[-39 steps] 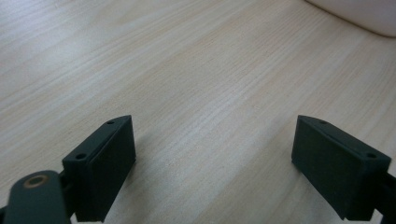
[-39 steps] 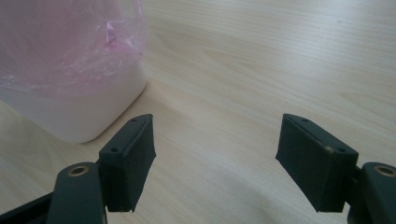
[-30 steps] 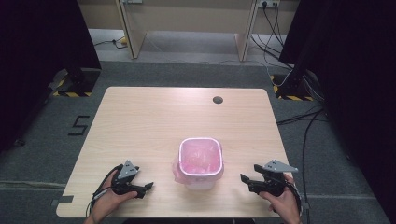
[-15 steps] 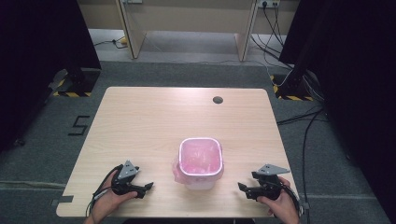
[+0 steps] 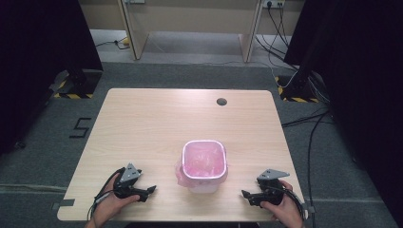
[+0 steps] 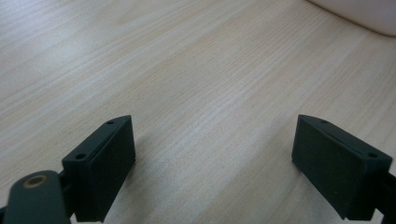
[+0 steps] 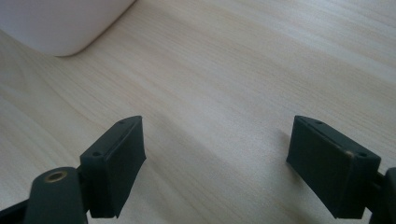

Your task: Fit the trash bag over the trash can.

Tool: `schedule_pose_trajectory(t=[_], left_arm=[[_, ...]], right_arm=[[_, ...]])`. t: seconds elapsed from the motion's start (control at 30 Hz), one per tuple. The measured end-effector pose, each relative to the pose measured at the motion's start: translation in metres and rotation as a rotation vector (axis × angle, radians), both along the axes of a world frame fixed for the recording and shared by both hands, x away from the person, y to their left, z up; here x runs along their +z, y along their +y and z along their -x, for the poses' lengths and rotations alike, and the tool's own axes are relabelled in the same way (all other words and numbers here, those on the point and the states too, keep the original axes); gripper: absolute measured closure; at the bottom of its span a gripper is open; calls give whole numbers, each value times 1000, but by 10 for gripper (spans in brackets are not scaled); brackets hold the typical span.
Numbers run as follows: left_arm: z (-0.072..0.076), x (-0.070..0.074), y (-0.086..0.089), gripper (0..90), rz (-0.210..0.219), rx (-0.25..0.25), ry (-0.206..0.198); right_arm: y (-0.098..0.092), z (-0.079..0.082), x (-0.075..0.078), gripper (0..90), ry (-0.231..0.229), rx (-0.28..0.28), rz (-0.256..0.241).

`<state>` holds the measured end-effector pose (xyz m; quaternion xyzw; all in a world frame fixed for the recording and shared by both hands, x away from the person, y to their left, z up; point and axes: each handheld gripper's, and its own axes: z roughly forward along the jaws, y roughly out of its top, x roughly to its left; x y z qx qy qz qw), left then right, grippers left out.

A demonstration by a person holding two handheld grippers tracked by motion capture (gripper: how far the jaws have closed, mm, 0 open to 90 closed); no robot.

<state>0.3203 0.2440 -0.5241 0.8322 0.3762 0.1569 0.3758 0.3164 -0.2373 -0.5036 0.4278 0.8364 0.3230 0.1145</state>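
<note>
1. My left gripper (image 5: 151,190) rests low at the near table (image 5: 142,123) edge, jaws spread wide over bare wood.
2. My right gripper (image 5: 245,194) sits likewise, jaws wide apart, gripping nothing.
3. Between them, slightly farther, stands the white bin (image 5: 204,164) with its pink liner (image 5: 203,159), apart from both grippers.
4. Beyond it lies a dark grommet (image 5: 221,101).
</note>
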Motion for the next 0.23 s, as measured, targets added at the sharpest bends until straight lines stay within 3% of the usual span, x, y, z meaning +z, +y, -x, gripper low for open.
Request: schedule_pose_trajectory(t=[0.23], left_arm=[[0,0,0,127,0,0,0]], right_arm=[[-1,0,1,190,-9,-2,-4]])
